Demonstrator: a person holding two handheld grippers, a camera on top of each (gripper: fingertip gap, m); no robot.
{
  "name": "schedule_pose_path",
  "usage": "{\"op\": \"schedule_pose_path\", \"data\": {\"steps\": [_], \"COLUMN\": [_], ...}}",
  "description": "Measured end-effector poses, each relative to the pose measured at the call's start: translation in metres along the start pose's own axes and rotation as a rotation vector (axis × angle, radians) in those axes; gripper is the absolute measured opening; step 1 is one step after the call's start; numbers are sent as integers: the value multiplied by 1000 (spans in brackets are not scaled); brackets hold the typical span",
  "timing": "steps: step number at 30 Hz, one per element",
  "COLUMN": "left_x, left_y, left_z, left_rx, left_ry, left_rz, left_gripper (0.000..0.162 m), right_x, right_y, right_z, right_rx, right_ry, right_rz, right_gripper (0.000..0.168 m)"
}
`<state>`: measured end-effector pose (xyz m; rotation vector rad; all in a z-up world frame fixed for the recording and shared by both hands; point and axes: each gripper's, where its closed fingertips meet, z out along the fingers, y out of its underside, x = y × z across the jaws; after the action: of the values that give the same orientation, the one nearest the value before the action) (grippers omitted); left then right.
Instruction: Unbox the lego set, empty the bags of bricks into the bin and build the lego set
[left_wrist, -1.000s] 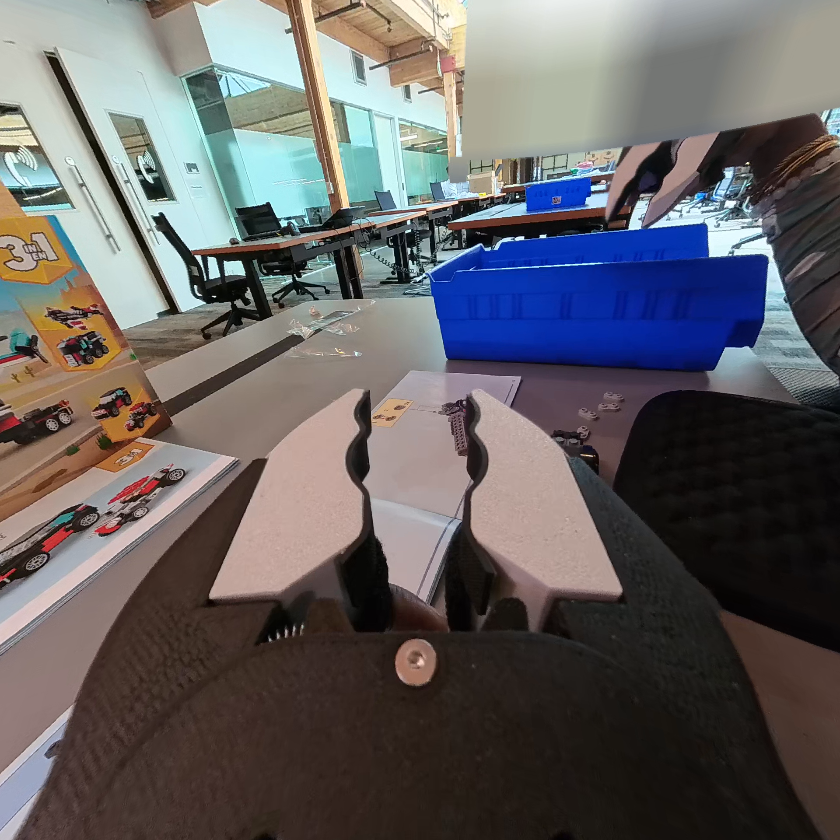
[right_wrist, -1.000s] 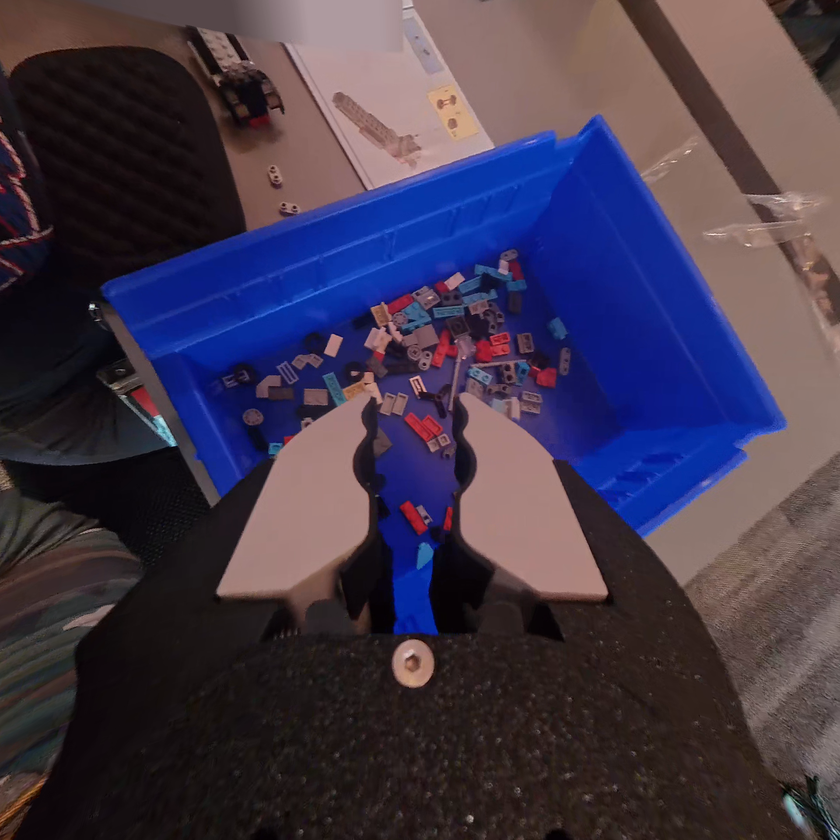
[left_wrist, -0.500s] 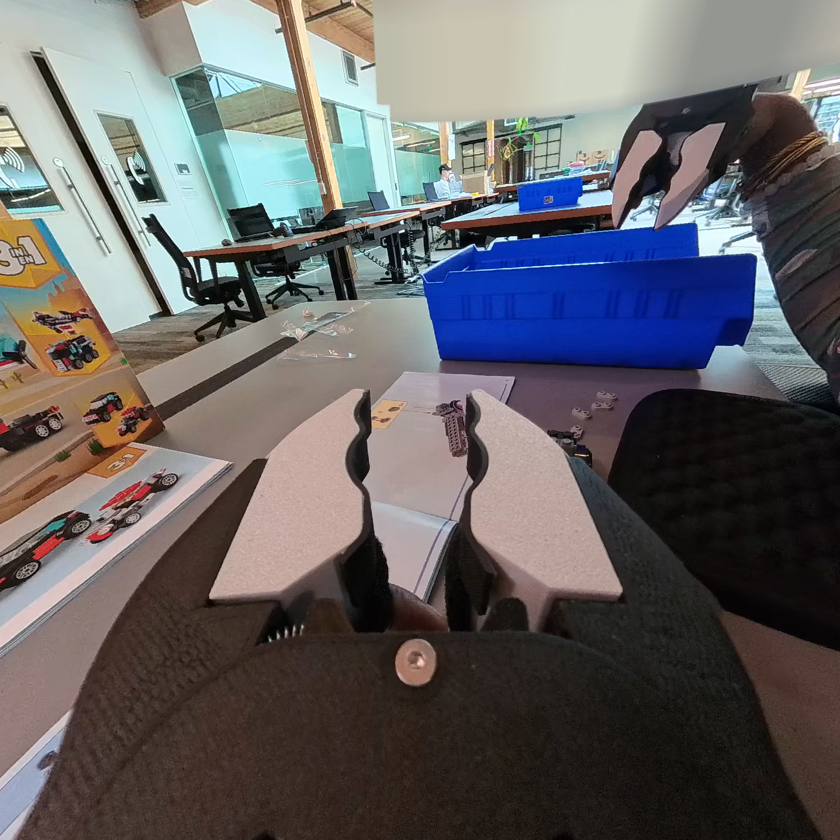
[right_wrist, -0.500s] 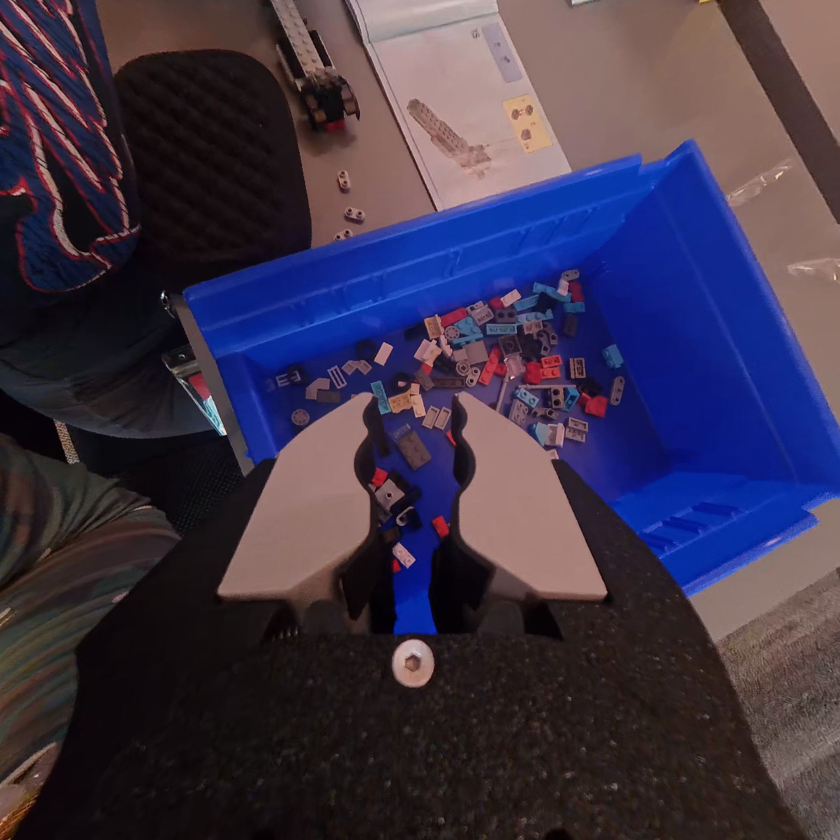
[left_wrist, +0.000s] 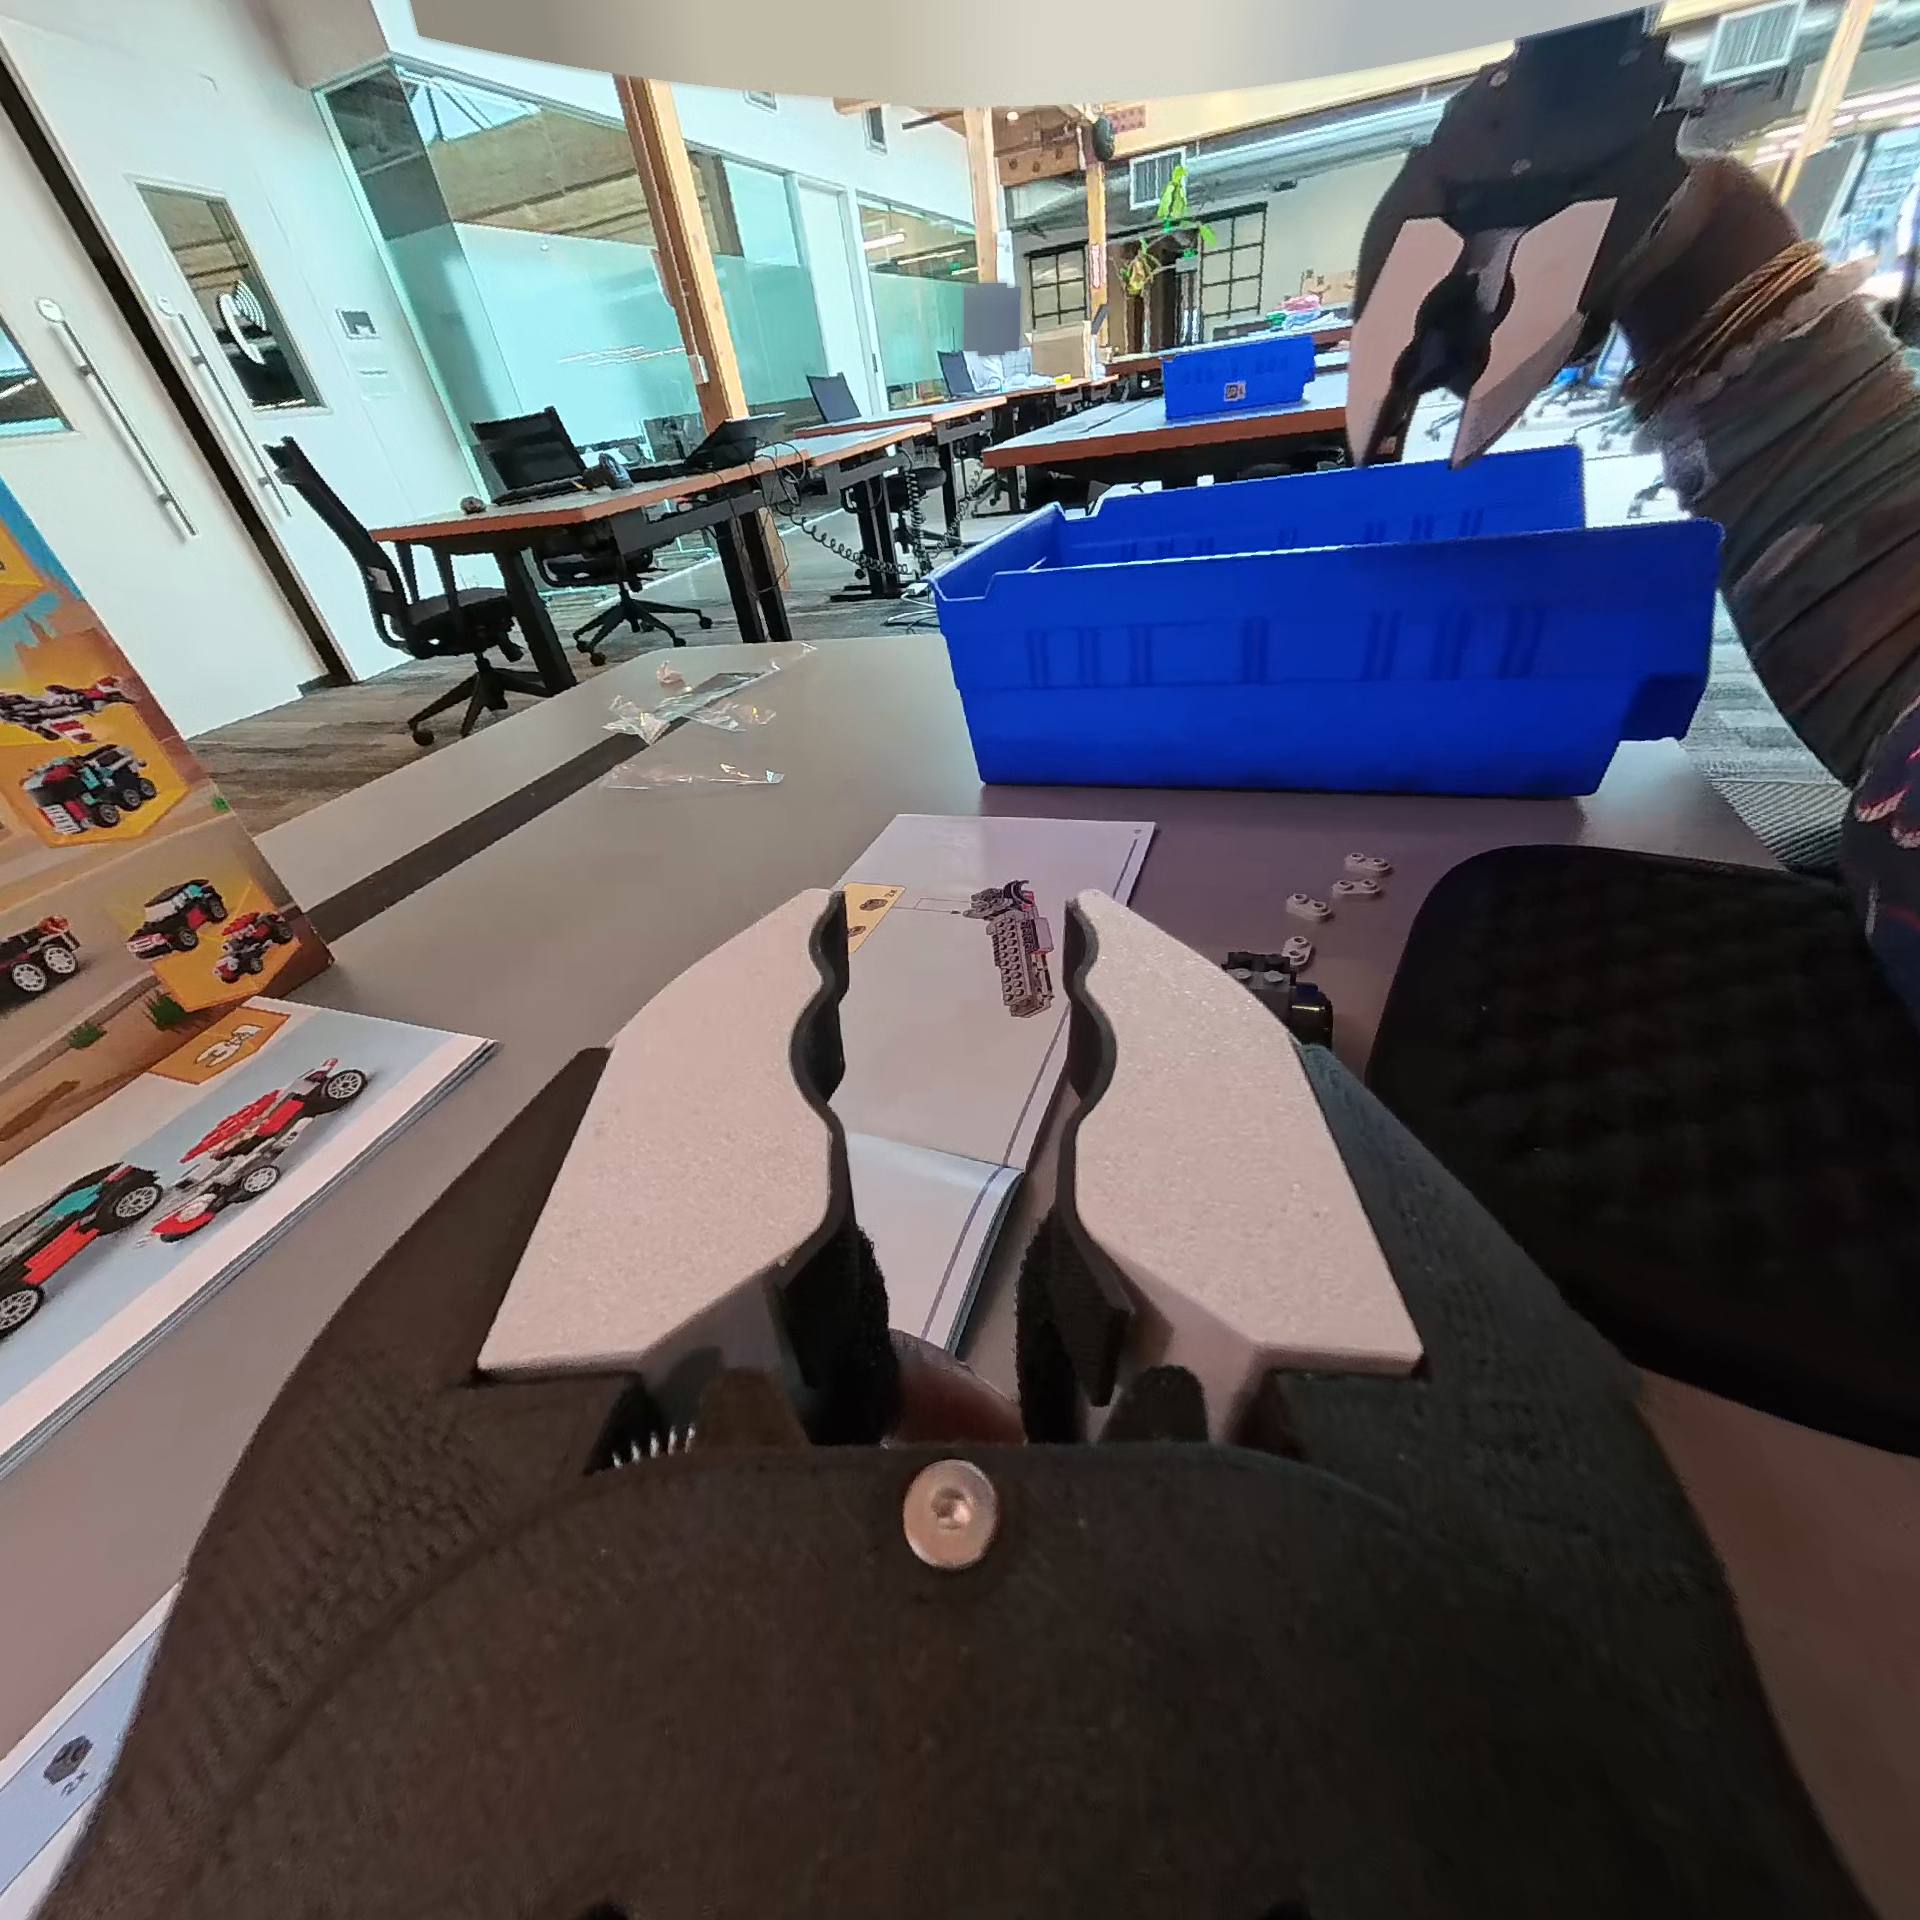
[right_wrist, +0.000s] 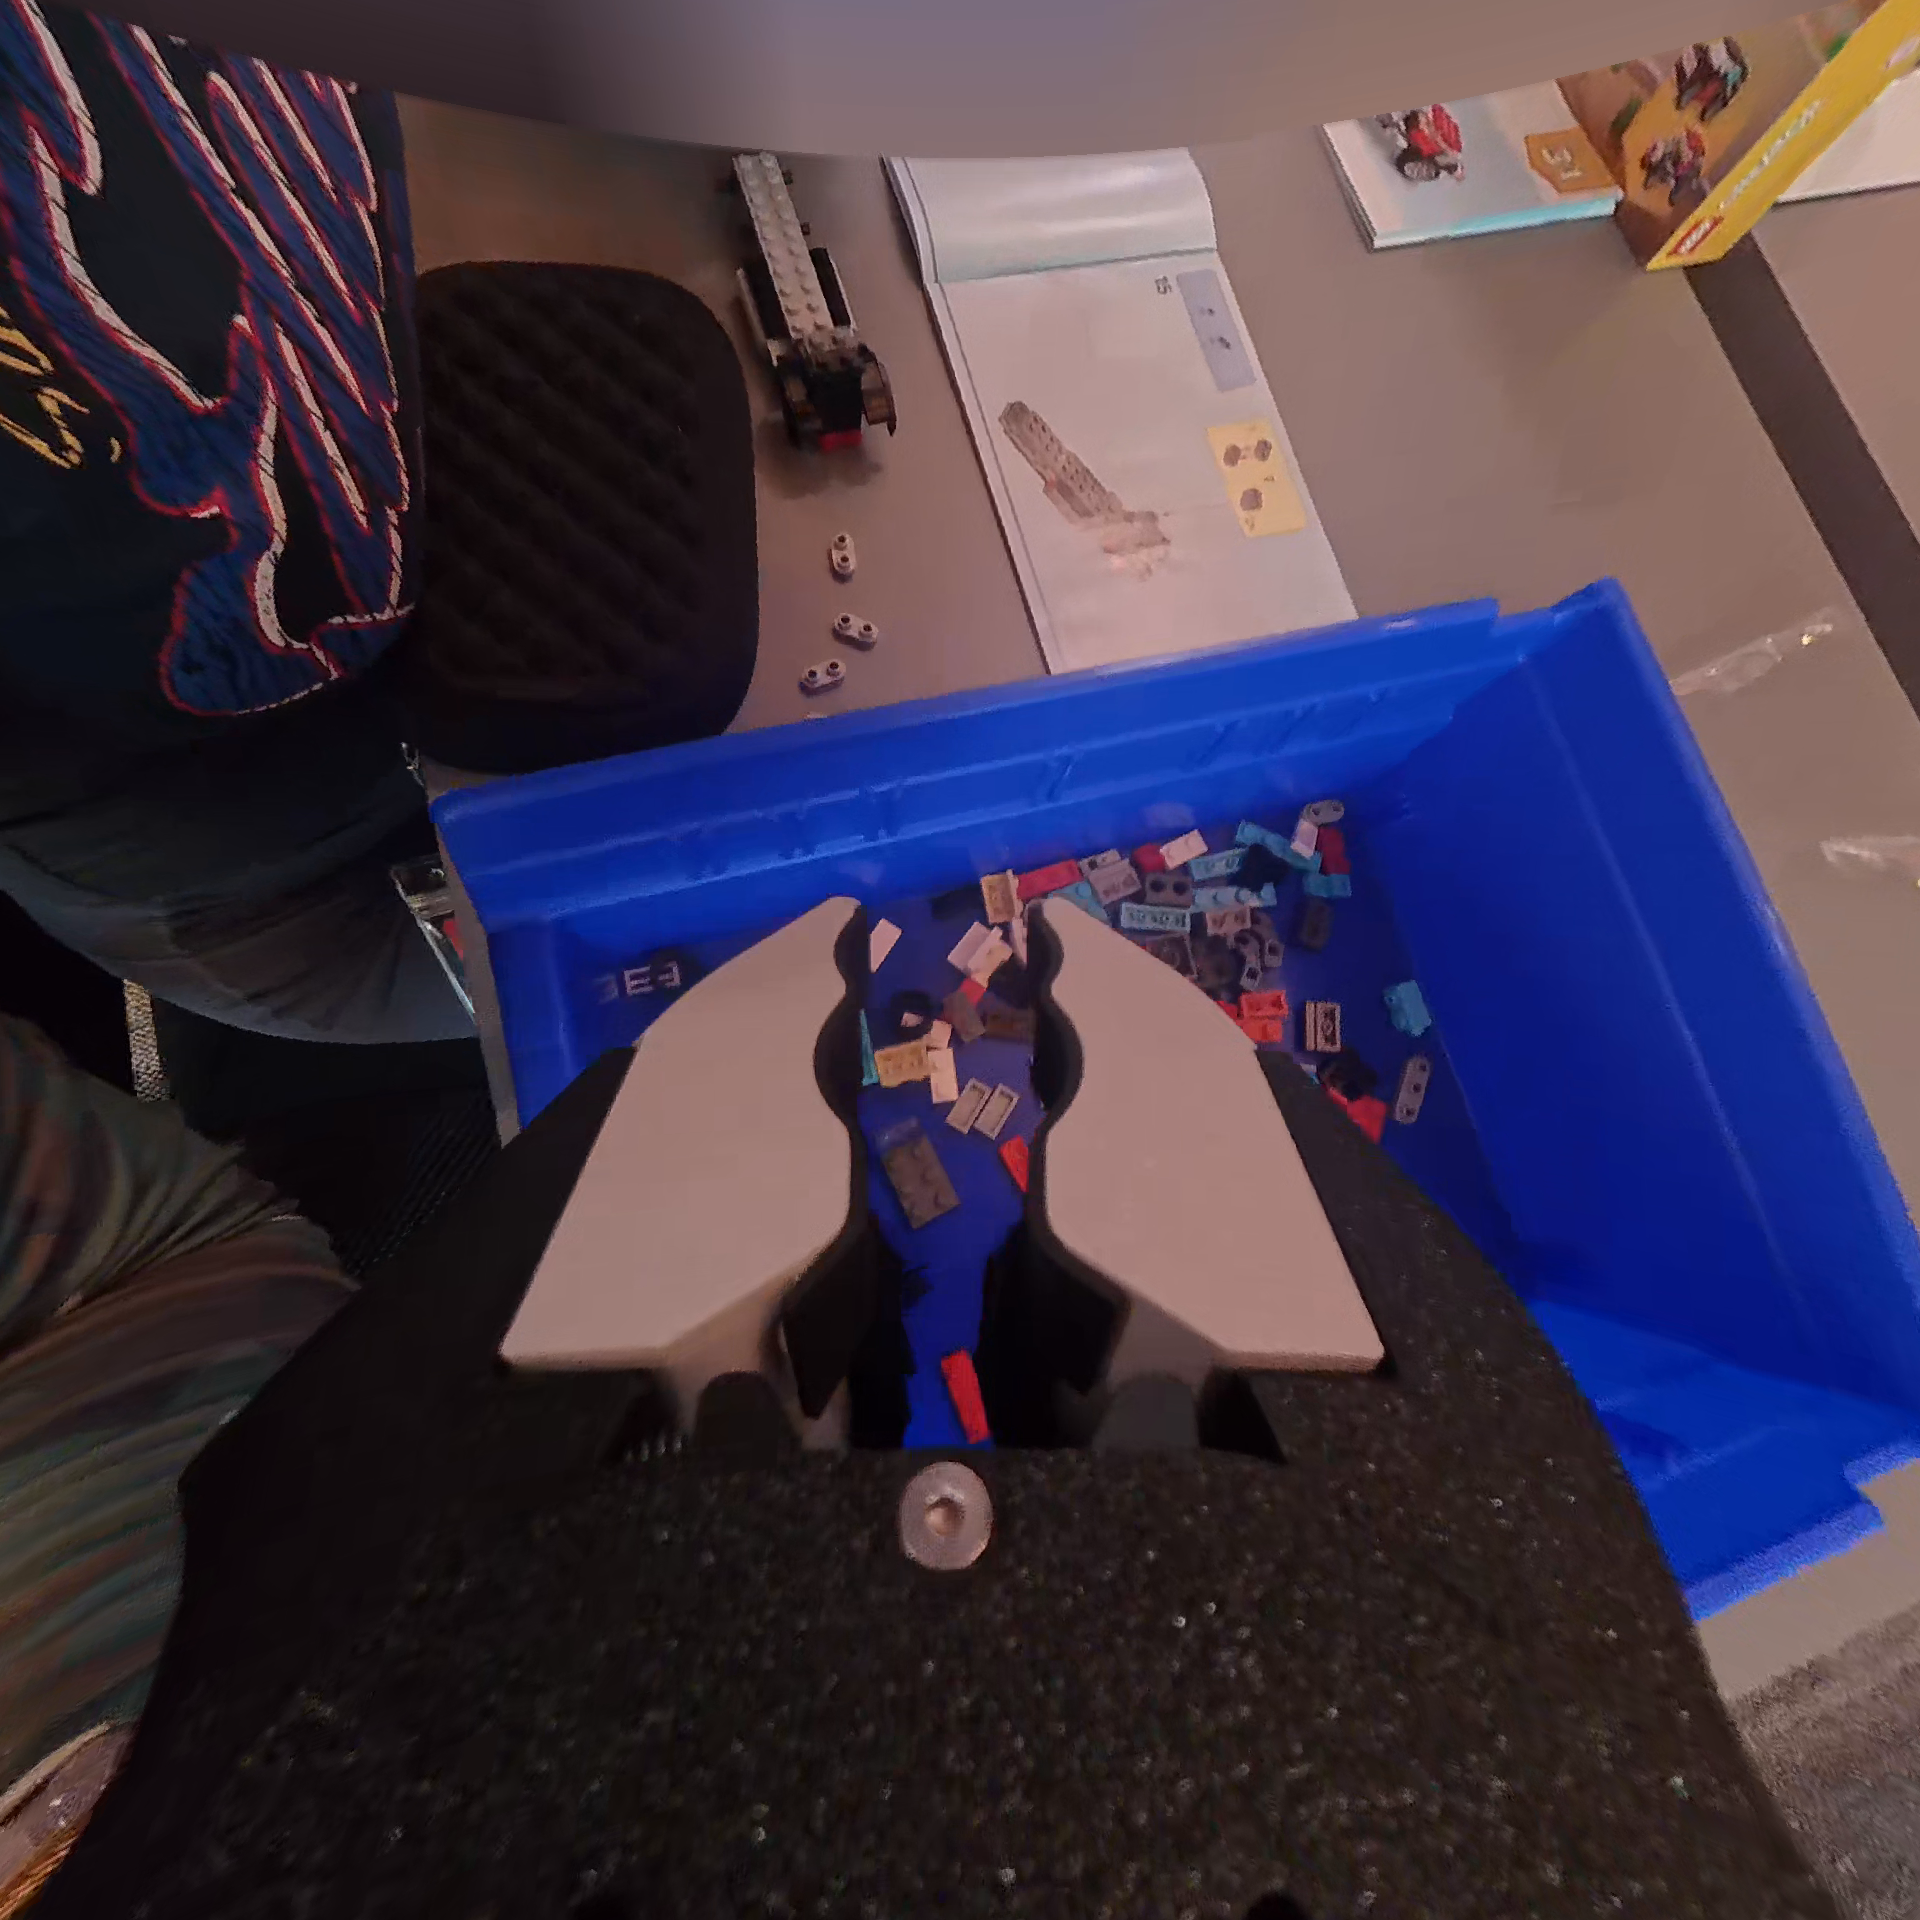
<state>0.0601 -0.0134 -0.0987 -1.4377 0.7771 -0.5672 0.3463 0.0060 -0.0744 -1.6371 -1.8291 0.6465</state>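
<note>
My left gripper (left_wrist: 951, 914) is open and empty, held low over the open instruction booklet (left_wrist: 966, 997) on the grey table. My right gripper (right_wrist: 943, 920) is open and empty. It points down into the blue bin (right_wrist: 1039, 769), above several loose bricks (right_wrist: 1195, 914) of red, grey, black and light blue. It also shows in the left wrist view (left_wrist: 1444, 416), above the far rim of the bin (left_wrist: 1320, 665). A partly built grey and black model (right_wrist: 810, 312) lies beside the booklet (right_wrist: 1122, 416). Three small grey plates (right_wrist: 847, 623) lie near the bin.
A black padded mat (left_wrist: 1662, 1091) lies at the right. The lego box (left_wrist: 104, 831) stands at the left with another booklet (left_wrist: 208, 1143) in front of it. Empty clear bags (left_wrist: 696, 717) lie on the far part of the table. A person's sleeve (right_wrist: 156, 1299) is close by. Some 30 centimetres of space lies between my two pairs of fingers.
My right gripper has shifted over the bin toward the wall nearest the booklet, still open. My left gripper has stayed almost still over the booklet.
</note>
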Motion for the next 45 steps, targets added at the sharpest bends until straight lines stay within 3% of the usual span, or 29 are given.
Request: {"op": "schedule_pose_path", "data": {"steps": [1,15,24,28,35,45], "left_x": [0,-4,-3,2,1,-8], "left_y": [0,-2,-2,-5,-9,-7], "left_z": [0,-2,-2,-6,-9,-9], "left_rx": [3,27,27,58,74,57], "left_ry": [2,10,15,41,33,-51], "left_rz": [-4,-55,-48,-49,-61,-38], "left_gripper": [39,39,39,39,40,39], "right_x": [1,13,13,26,60,56], "right_y": [-2,-7,-8,19,104,128], "right_z": [3,21,11,-19,-88,-69], "right_rx": [9,39,36,-47,-246,-337], "right_ry": [-6,-43,-29,155,593,475], "right_rz": [-3,-3,19,136,572,652], "right_gripper": [29,28,33,39,55,49]}}
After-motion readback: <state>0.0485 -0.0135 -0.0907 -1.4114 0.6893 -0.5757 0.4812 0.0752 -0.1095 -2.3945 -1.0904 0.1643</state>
